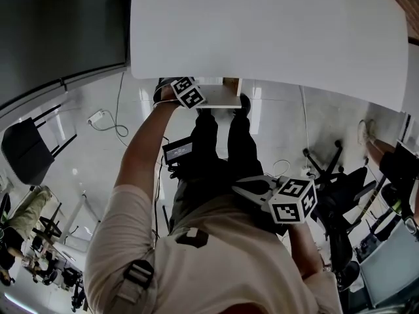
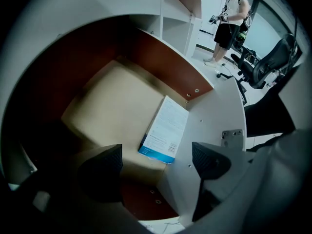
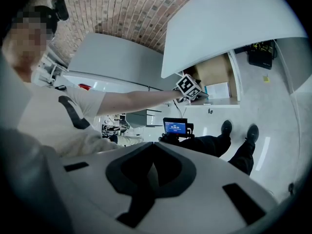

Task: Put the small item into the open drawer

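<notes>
The open drawer has a beige floor and red-brown walls. A small white and blue box lies flat in it against the right wall. My left gripper hovers just above the drawer's near end, open, with nothing between its jaws. In the head view its marker cube sits at the drawer under the white tabletop. My right gripper is held back by the person's torso, shut and empty. From there the drawer and box show in the distance.
Black office chairs stand on the glossy floor at the right and left. A cable with a power strip lies on the floor. Another person stands beyond a chair. A screen device hangs at the waist.
</notes>
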A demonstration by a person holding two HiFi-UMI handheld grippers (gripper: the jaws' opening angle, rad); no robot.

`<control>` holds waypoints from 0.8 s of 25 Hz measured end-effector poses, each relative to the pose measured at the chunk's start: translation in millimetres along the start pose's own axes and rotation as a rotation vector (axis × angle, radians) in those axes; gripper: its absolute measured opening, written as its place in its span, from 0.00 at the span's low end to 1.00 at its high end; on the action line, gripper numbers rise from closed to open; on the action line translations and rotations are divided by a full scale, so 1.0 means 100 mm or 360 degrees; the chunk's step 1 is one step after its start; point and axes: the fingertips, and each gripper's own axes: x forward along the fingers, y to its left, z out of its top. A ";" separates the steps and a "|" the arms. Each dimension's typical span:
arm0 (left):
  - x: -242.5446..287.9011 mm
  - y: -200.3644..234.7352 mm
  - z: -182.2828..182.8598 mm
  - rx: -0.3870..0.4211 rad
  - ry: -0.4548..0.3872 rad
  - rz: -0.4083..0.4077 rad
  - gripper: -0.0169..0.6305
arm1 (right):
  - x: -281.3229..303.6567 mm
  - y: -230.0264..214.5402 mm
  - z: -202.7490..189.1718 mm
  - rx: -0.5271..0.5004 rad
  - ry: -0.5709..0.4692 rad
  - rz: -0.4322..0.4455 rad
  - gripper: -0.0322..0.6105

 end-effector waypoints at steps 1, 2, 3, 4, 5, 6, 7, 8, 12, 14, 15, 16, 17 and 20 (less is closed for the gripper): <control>-0.03 -0.01 -0.02 -0.0004 -0.0001 -0.0004 0.71 | 0.01 0.01 0.02 -0.0011 -0.0003 0.0001 0.05; -0.07 -0.01 -0.02 -0.0008 -0.0011 -0.0006 0.71 | 0.01 0.02 0.04 -0.0023 -0.0005 0.0002 0.05; -0.12 -0.03 -0.01 -0.0009 -0.0023 -0.0005 0.71 | 0.02 0.04 0.05 -0.0035 -0.0008 0.0002 0.05; -0.16 -0.06 -0.01 -0.0005 -0.0032 -0.0005 0.71 | 0.01 0.06 0.06 -0.0047 -0.0012 0.0001 0.05; -0.20 -0.11 -0.02 0.0005 -0.0032 -0.0010 0.71 | 0.01 0.09 0.07 -0.0061 -0.0016 -0.0001 0.05; -0.24 -0.16 -0.03 0.0016 -0.0027 -0.0018 0.71 | 0.00 0.12 0.07 -0.0077 -0.0021 -0.0003 0.05; -0.28 -0.20 -0.05 0.0024 -0.0023 -0.0028 0.71 | 0.00 0.14 0.09 -0.0095 -0.0026 -0.0005 0.05; -0.32 -0.23 -0.06 0.0027 -0.0023 -0.0036 0.71 | -0.01 0.16 0.10 -0.0113 -0.0031 -0.0008 0.05; -0.49 -0.36 -0.11 0.0040 -0.0026 -0.0083 0.71 | -0.02 0.25 0.15 -0.0176 -0.0049 -0.0017 0.05; -0.61 -0.42 -0.15 0.0060 -0.0028 -0.0107 0.71 | -0.02 0.30 0.17 -0.0210 -0.0055 -0.0015 0.05; -0.68 -0.44 -0.16 0.0058 -0.0045 -0.0117 0.71 | -0.02 0.33 0.17 -0.0227 -0.0056 -0.0017 0.05; -0.77 -0.46 -0.15 0.0048 -0.0075 -0.0127 0.71 | -0.01 0.36 0.18 -0.0245 -0.0055 -0.0021 0.05; -0.87 -0.47 -0.14 0.0033 -0.0116 -0.0137 0.71 | 0.00 0.39 0.19 -0.0265 -0.0054 -0.0023 0.05; -1.21 -0.44 -0.06 -0.0002 -0.0261 -0.0120 0.71 | 0.03 0.48 0.24 -0.0330 -0.0050 -0.0026 0.05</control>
